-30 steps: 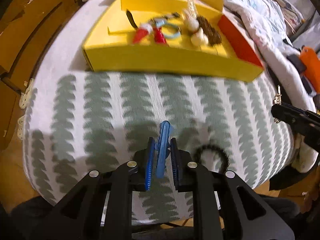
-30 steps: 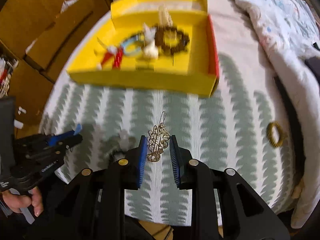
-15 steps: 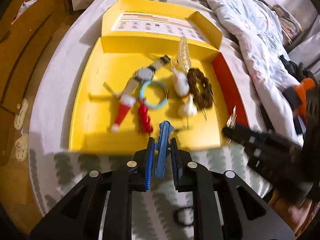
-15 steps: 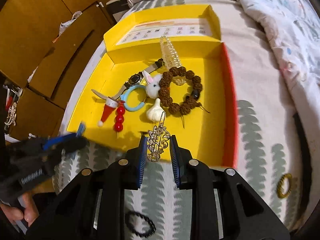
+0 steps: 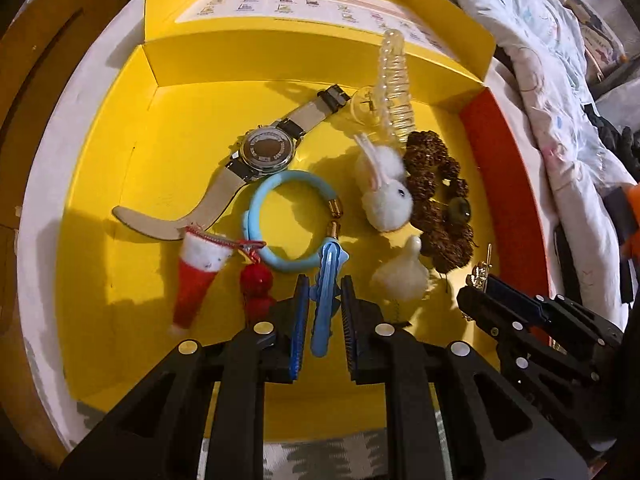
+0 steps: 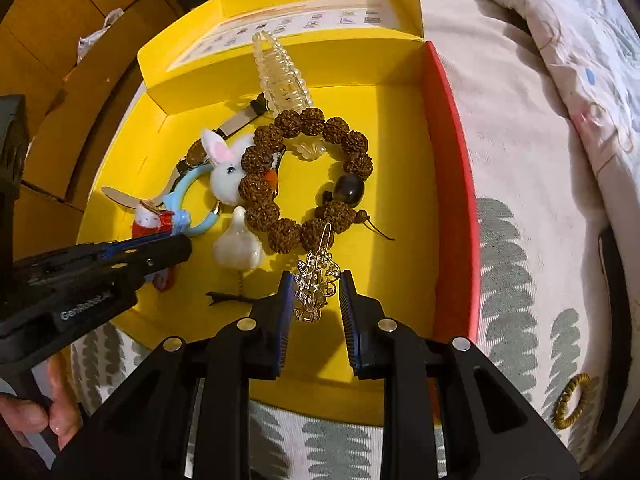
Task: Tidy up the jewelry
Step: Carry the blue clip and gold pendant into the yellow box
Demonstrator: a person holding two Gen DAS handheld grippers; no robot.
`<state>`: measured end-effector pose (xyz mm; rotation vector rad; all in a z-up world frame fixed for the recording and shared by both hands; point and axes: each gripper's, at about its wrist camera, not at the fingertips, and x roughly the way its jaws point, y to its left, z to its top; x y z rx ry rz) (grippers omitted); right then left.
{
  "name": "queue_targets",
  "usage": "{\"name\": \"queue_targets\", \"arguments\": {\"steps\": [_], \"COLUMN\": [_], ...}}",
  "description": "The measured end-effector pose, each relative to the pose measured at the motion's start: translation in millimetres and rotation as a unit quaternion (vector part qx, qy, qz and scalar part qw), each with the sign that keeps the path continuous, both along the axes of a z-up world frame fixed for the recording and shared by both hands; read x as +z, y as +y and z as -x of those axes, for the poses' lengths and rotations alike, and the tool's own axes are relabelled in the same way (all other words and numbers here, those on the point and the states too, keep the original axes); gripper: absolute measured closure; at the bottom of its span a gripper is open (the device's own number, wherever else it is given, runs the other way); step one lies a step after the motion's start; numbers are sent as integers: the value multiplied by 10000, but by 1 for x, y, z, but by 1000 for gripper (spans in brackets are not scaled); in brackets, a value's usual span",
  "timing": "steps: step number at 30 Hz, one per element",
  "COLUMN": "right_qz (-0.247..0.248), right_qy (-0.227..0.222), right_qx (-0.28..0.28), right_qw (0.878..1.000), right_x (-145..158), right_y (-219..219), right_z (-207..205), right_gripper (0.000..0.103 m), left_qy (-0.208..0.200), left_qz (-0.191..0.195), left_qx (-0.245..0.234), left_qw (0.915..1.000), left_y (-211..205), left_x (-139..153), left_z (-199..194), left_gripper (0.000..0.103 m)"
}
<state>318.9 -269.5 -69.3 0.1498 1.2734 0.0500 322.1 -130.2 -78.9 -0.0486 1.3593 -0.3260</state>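
Note:
My left gripper is over the yellow box, with a blue hair clip between its slightly parted jaws. My right gripper is over the box's front right part, jaws slightly parted around a gold brooch clip. In the box lie a watch, a light blue bangle, a white bunny charm, a brown bead bracelet, a Santa hat clip, red beads, a white garlic-shaped charm and a clear hair claw.
The box sits on a bedspread with grey-green leaf stripes. A gold-brown hair tie lies on the bed right of the box. A white quilt lies at the far right. Wooden furniture stands to the left.
Both grippers moved forward from over the bedspread to over the yellow box, carrying their clips. The jaws of both look a little wider apart now.

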Motion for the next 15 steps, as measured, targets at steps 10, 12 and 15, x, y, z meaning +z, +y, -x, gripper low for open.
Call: {"name": "queue_targets", "arguments": {"steps": [10, 12, 15], "right_qz": [200, 227, 159], "right_qy": [72, 0, -81], "right_qx": [3, 9, 17], "right_qw": [9998, 9997, 9998], "right_x": [-14, -12, -9], "right_y": [5, 5, 4], "right_z": [-8, -7, -6], "right_gripper": [78, 78, 76], "left_qy": [11, 20, 31], "left_qz": [12, 14, 43], "left_qx": [4, 29, 31], "left_qw": [10000, 10000, 10000], "left_y": [1, 1, 1], "left_x": [-9, -10, -9], "left_z": [-4, -5, -6], "left_gripper": [87, 86, 86]}}
